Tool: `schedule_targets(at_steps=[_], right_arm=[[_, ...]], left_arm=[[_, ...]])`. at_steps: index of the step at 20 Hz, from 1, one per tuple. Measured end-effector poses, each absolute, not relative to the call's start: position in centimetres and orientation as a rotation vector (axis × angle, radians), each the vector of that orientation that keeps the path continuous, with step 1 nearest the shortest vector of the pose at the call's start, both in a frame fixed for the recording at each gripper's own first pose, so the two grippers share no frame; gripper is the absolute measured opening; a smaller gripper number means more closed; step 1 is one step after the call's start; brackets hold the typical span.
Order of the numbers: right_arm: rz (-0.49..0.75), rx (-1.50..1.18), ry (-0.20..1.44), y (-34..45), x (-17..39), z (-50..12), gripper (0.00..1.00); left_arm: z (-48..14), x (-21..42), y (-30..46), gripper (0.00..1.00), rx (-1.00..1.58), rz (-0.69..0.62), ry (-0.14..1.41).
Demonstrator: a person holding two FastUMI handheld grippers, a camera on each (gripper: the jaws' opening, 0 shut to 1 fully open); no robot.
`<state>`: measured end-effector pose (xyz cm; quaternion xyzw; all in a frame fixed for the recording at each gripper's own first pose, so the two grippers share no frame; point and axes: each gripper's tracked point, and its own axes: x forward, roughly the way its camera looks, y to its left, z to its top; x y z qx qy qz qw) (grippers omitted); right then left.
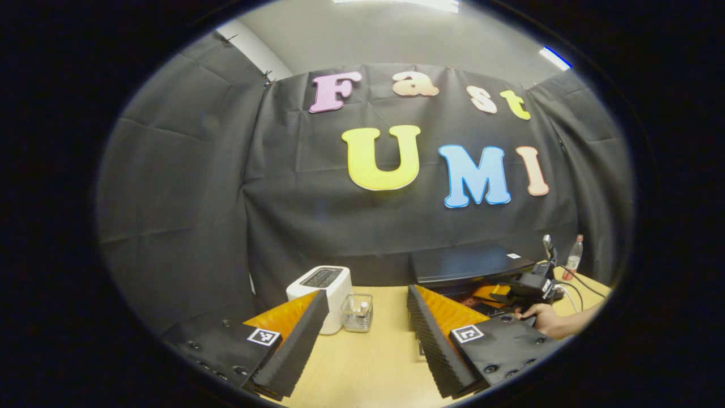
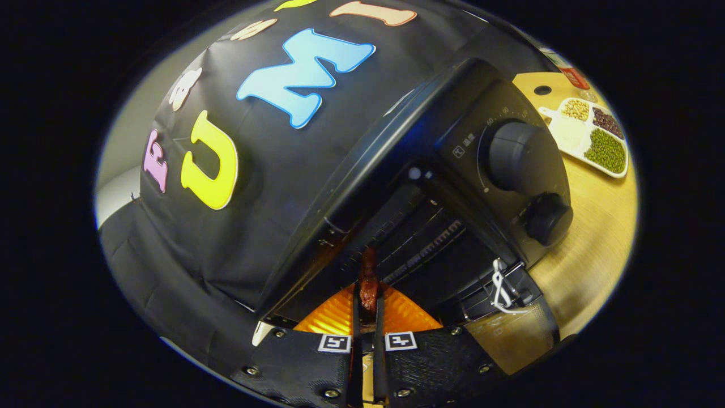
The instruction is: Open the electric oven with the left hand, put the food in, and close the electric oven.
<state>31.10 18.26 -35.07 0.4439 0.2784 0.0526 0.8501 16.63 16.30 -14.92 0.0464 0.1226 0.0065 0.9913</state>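
The black electric oven (image 1: 470, 263) stands at the back right of the wooden table (image 1: 374, 357) in the left gripper view. My left gripper (image 1: 368, 334) hangs open over the table, nothing between its fingers. Farther right, a hand holds the other gripper (image 1: 524, 289) at the oven's front. In the right gripper view the oven (image 2: 430, 187) looms tilted and close, its cavity open with a wire rack inside. My right gripper (image 2: 368, 297) is shut on a dark red strip of food (image 2: 369, 280), whose tip reaches into the cavity's mouth. Two black knobs (image 2: 524, 158) sit on the panel.
A white toaster (image 1: 321, 289) and a small clear glass container (image 1: 357, 313) stand at the table's back left. A bottle (image 1: 573, 258) and cables lie right of the oven. A white divided tray of beans (image 2: 595, 139) sits beyond the oven.
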Motion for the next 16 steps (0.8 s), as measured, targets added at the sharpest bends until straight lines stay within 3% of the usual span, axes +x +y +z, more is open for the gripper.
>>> schedule_targets(at_steps=[6,7,8,9,10,11,16], right_arm=[[0.055,0.755,0.565,16.8,31.1,-36.3,0.26],[0.053,0.736,0.559,16.4,31.0,-36.0,0.39],[0.053,0.719,0.552,16.2,31.0,-35.7,0.59],[0.052,0.702,0.545,16.0,31.0,-35.5,0.68],[0.039,0.672,0.542,15.2,30.7,-35.2,0.69],[0.028,0.636,0.529,14.5,30.6,-34.8,0.99],[0.06,0.506,0.492,12.9,28.7,-31.9,0.98]], left_arm=[[-14.9,16.0,15.8,0.94,0.097,0.009,0.245],[-14.9,15.9,15.7,0.94,0.098,0.009,0.245],[-14.9,15.7,15.6,0.94,0.098,0.009,0.244],[-14.7,15.7,15.4,0.94,0.098,0.009,0.242],[-14.6,15.6,15.3,0.94,0.098,0.01,0.241],[-14.5,15.5,15.1,0.94,0.096,0.01,0.24],[-14.5,14.8,12.9,0.94,0.083,-0.012,0.231]])
